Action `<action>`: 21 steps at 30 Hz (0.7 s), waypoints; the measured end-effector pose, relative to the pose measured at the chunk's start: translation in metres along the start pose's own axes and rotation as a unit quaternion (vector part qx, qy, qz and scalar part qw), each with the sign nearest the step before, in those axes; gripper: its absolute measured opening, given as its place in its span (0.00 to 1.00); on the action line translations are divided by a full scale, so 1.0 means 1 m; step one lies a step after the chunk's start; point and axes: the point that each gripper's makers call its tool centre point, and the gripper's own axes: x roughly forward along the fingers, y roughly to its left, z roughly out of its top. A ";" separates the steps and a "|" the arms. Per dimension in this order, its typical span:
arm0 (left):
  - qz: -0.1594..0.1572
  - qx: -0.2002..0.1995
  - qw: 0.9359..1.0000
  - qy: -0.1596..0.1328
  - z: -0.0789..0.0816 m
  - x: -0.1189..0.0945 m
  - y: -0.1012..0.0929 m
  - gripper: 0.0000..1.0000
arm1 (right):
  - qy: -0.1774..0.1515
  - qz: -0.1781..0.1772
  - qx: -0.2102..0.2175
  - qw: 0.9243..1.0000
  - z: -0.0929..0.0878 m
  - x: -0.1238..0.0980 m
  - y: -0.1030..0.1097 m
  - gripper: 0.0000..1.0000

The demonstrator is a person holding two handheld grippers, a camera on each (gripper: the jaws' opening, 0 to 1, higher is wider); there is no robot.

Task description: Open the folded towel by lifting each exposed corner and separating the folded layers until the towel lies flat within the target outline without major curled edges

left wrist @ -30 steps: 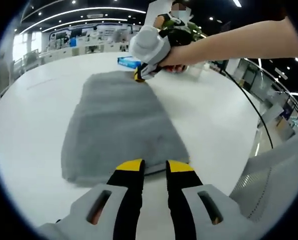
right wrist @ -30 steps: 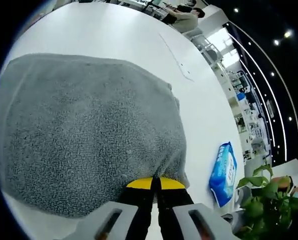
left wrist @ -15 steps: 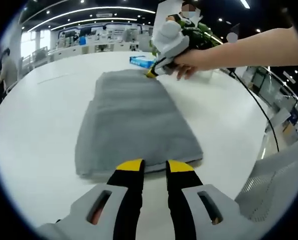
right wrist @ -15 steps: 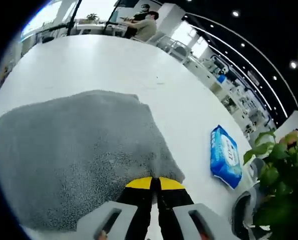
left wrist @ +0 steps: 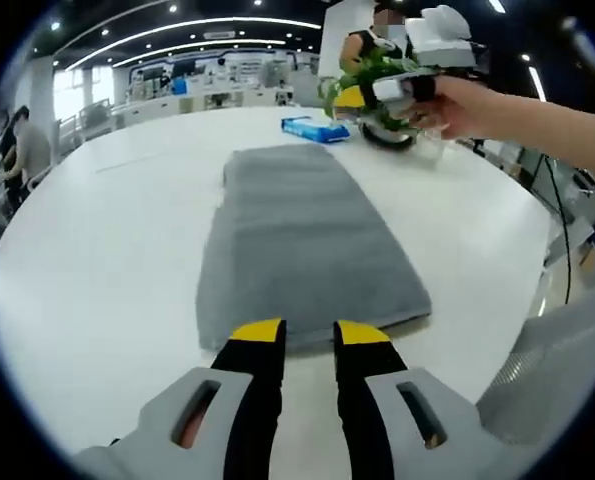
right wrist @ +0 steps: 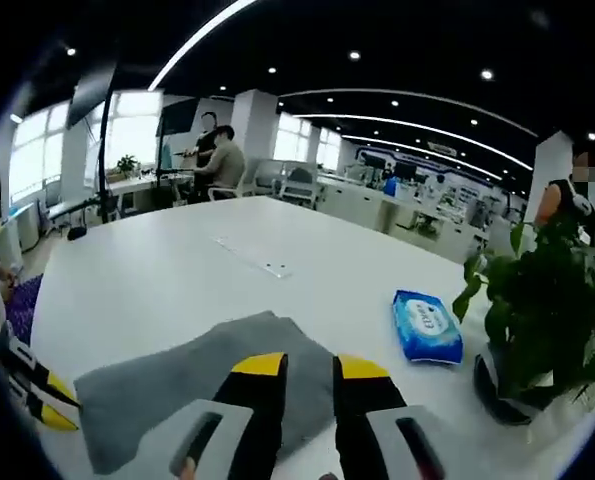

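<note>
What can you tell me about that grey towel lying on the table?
The grey towel is thick, fuzzy terry cloth, folded into a long rectangle of stacked layers whose edges show along its left side. It lies flat on the white table, unwrinkled. In the left gripper view, the left gripper has its yellow-tipped fingers parted at the towel's near edge, gripping nothing. The right gripper, open, hovers over the far end. A blue wipes pack lies apart from it.

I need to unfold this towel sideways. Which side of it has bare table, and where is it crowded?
The folded grey towel has bare white table along its long side toward the windows, and a narrower bare strip on the opposite side. The far end is crowded: blue wipes pack, potted plant, and the right tool raised above them.
</note>
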 end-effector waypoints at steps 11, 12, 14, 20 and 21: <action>0.054 0.007 0.998 -0.037 0.020 -0.010 0.048 0.21 | -0.048 0.002 0.042 0.998 0.006 -0.061 0.034 0.20; 0.061 0.001 0.998 -0.035 0.017 -0.009 0.053 0.21 | -0.051 0.004 0.045 0.998 0.005 -0.066 0.038 0.20; 0.071 -0.008 0.997 -0.034 0.013 -0.010 0.058 0.24 | -0.053 0.006 0.045 0.998 0.001 -0.077 0.048 0.20; 0.071 -0.024 0.996 -0.037 0.008 -0.006 0.059 0.27 | -0.060 0.018 0.070 0.996 -0.012 -0.098 0.074 0.19; 0.071 -0.027 0.997 -0.034 0.006 -0.003 0.060 0.28 | -0.061 0.022 0.081 0.995 -0.014 -0.102 0.080 0.19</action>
